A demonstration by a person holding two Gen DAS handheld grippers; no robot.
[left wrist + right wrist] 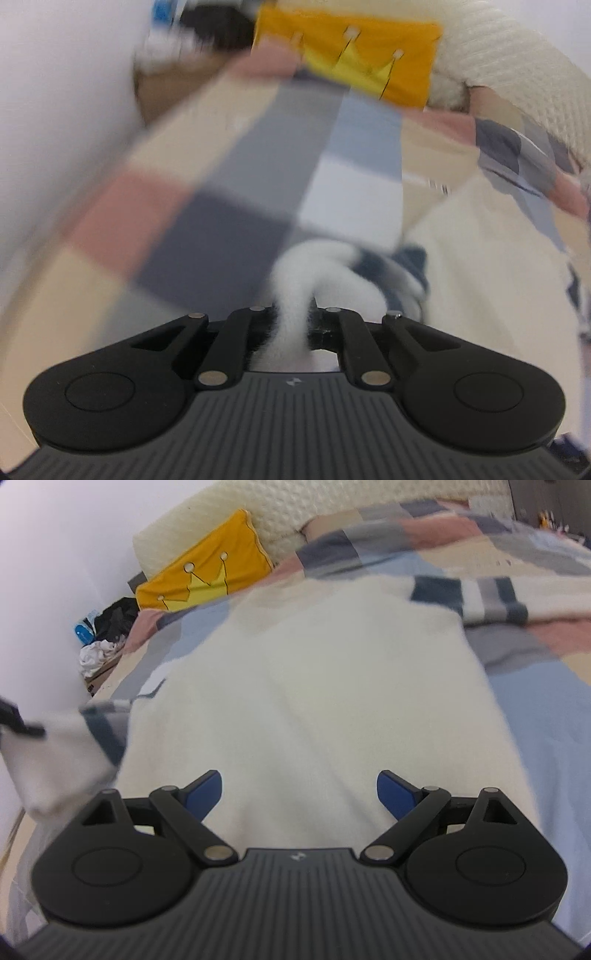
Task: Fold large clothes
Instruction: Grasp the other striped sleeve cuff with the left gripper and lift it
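Gripper on our left (293,325) is clamped tight on a bunched fold of the cream sweater (291,291); the white fleecy cloth rises in a narrow twist between the closed black linkage arms, and a dark blue and grey striped cuff (402,266) hangs just beyond the pinch. Our left wrist view is blurred, so we cannot tell finer detail of the fabric there. Our right gripper (299,794) stands wide open, its blue pads (205,790) well apart with nothing between them, hovering over the body of the sweater (295,686). We see the sweater spread flat across the bed, on a patchwork bedcover (546,701) of blue, grey, pink and beige squares. One sleeve with a striped band (476,598) lies out toward the far right. At the left edge of our right wrist view, another striped sleeve end (74,746) is lifted off the bed, pinched by a dark tip at the frame border. Near the head of the bed a yellow cushion with a crown design (207,579) leans against a cream knitted pillow (258,513). Beside the bed, against the white wall (55,554), sits a heap of dark and white things (107,635)
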